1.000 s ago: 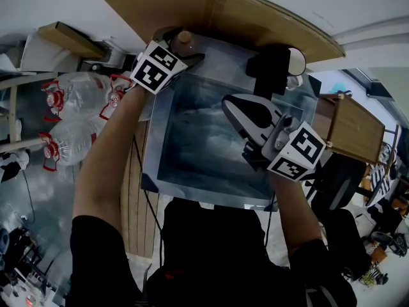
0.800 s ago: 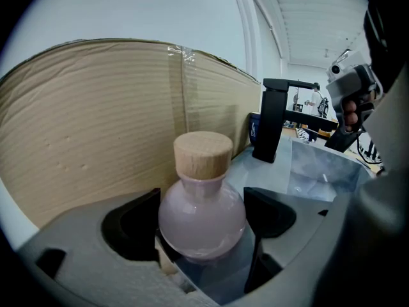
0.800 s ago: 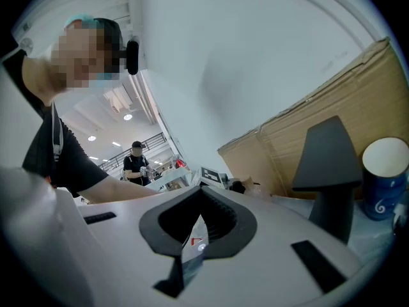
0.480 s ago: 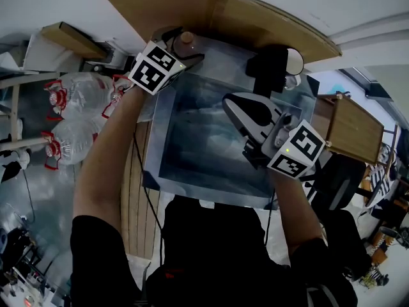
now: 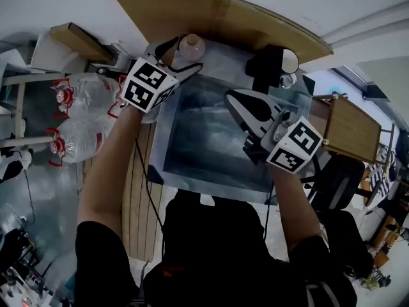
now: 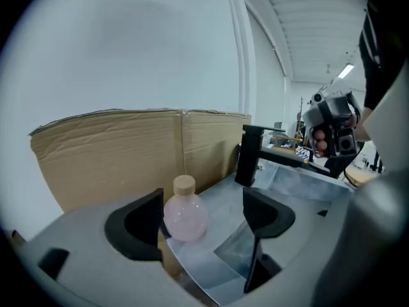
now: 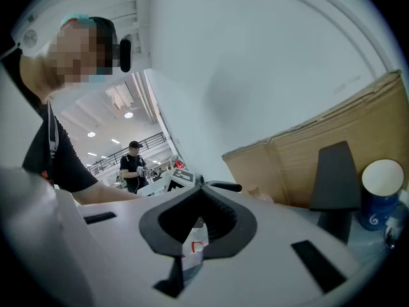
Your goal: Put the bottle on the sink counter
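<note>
Pink bottle [image 5: 192,43] upright at the back left corner of the sink counter [image 5: 220,56]

Nearest, the right gripper [image 5: 233,101] hangs over the sink basin [image 5: 204,139], jaws pressed together on nothing. Farther back, the left gripper [image 5: 182,53] has its jaws spread wide. The bottle stands between them, close by the left one, long axis vertical and cap up. Cardboard [image 5: 217,15] rises behind it.

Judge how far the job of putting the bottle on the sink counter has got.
Done, it seems: the bottle stands upright on the sink counter. In hand: the left gripper is open, jaws apart beside it. Left: probably only drawing that gripper away. The right gripper is shut.
</note>
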`<state>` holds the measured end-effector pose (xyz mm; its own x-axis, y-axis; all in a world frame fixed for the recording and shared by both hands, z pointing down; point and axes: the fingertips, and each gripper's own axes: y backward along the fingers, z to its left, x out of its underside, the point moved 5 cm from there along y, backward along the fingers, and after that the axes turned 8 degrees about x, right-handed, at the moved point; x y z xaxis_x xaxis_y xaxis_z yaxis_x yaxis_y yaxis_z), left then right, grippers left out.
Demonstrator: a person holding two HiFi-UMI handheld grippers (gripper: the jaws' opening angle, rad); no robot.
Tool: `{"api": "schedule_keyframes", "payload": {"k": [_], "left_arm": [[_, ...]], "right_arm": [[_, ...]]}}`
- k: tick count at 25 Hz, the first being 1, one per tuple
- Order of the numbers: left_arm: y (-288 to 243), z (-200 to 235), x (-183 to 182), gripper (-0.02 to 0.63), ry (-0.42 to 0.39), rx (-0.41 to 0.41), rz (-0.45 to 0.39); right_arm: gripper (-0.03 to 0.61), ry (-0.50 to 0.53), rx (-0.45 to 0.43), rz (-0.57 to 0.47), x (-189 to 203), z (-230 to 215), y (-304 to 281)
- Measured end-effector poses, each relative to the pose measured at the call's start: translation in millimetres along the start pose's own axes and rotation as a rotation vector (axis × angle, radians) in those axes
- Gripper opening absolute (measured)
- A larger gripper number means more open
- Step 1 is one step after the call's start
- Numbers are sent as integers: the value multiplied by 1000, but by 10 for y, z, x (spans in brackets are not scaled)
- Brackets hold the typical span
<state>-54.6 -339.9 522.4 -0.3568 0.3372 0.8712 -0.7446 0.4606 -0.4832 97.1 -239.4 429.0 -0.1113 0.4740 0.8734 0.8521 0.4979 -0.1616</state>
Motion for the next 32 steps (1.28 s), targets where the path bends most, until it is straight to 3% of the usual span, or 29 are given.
{"api": "schedule_keyframes", "payload": {"k": [3,5,8,14,23,32], "left_arm": [[185,-130,-36,381,25,-24,-44],[337,-224,-84,287,33,-49,-82],[563,-377,-180,205,58,-80,-148],[928,-742,-324,123,76,-95,-240],[1432,-1325,-455,36,74,-82,-302],[1782,-1756,-420,18,123,-57,-345]], "right_arm": [[3,8,12,-2,-19,59,33],[3,13,21,-6,-35,116,57],[3,23,30,-12,-61,212,107],[3,42,45,-27,-127,413,206],[3,76,63,-46,-209,761,386],[3,101,69,-56,-161,1161,551]]}}
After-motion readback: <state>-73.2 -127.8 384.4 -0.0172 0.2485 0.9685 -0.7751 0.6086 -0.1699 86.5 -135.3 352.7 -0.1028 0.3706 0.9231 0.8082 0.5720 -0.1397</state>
